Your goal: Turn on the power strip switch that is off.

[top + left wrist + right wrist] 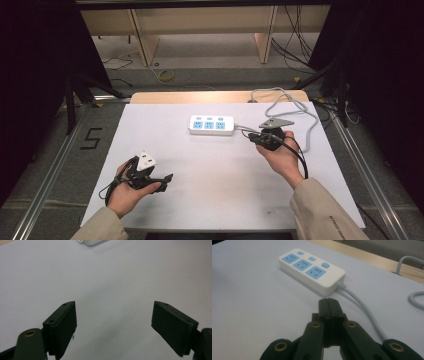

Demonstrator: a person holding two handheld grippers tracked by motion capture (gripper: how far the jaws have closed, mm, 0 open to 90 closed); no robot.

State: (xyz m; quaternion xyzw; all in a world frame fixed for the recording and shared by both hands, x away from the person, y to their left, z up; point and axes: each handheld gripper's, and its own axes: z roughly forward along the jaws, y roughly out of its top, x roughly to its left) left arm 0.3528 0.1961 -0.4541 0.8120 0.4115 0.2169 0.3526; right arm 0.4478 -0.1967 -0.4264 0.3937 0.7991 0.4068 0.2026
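Lying beyond closed right gripper (pixel 329 305): power strip (pixel 311 269).

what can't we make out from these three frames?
- Power strip: cut off by the top edge in the left gripper view.
- Its grey cable: the far end drops behind the table's back edge in the high view; plug unseen.
- Switch states: too small to tell.
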